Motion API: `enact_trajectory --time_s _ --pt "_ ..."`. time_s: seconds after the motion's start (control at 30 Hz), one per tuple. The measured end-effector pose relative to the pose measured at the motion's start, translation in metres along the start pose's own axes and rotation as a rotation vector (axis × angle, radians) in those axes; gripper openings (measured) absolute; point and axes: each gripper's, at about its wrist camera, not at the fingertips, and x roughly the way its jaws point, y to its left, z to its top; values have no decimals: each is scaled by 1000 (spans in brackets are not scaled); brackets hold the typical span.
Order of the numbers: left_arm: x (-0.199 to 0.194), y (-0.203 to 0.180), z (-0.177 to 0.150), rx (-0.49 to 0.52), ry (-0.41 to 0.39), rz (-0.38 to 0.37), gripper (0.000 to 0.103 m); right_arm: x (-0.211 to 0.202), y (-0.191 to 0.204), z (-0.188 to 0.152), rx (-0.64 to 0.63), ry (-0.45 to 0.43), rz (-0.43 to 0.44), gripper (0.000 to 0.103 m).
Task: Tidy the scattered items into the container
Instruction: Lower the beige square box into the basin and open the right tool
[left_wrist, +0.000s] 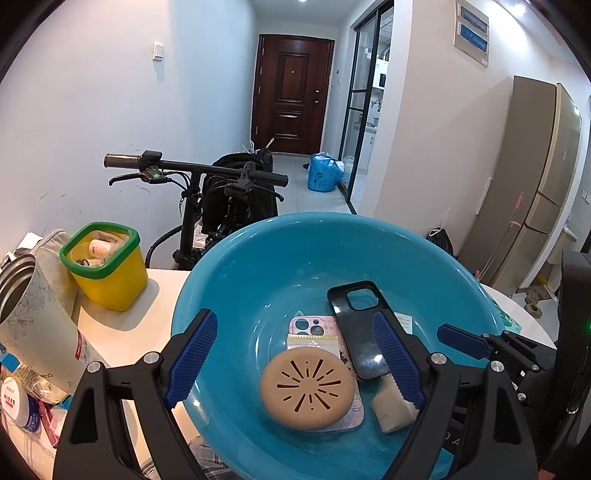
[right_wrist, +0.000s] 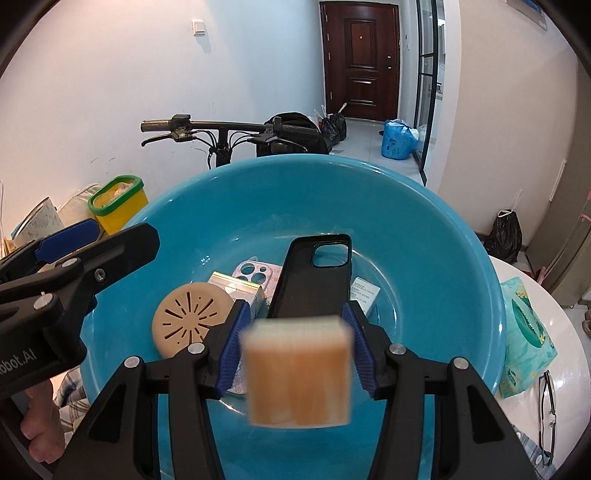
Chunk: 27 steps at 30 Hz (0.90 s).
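A teal basin (left_wrist: 258, 236) fills the middle of both views. In it lie a tan perforated disc (left_wrist: 306, 387), a black phone case (left_wrist: 354, 332), a pink phone case (left_wrist: 310, 325), a small gold-edged box (left_wrist: 312, 341) and a white card (right_wrist: 364, 291). My right gripper (right_wrist: 295, 343) is shut on a tan block (right_wrist: 299, 373), blurred and held over the basin's near side. From the left wrist the same block (left_wrist: 391, 406) shows low, beside the right gripper's pad (left_wrist: 461, 339). My left gripper (left_wrist: 295, 354) hangs open over the basin with nothing between its fingers.
A yellow bin with a green rim (left_wrist: 107, 266) and a patterned cup (left_wrist: 33, 325) stand on the white table (left_wrist: 129, 321) to the left. A green tissue pack (right_wrist: 524, 332) and glasses (right_wrist: 546, 417) lie to the right. A bicycle (left_wrist: 192, 170) stands behind.
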Motion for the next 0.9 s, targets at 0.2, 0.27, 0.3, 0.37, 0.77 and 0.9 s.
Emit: enact_trajectory --time_s 0.2,0.27,0.3,0.37,0.77,0.9 --pt "-2 1 1 -5 -6 2 88 0 -2 0 5 -1 -3 54" --pt "-4 1 2 -4 -12 3 88 -2 -2 1 7 -7 -3 62" --pt "-6 2 3 -4 -16 5 88 -3 -2 1 6 -12 -6 63" --pt "-8 3 4 -5 -23 7 88 -6 -4 2 5 -19 -14 63" --pt "-26 8 11 -15 -69 11 88 -30 -18 12 30 -84 -47 63" --pt "-34 9 13 -14 -90 11 88 -40 -24 16 49 -110 -55 64"
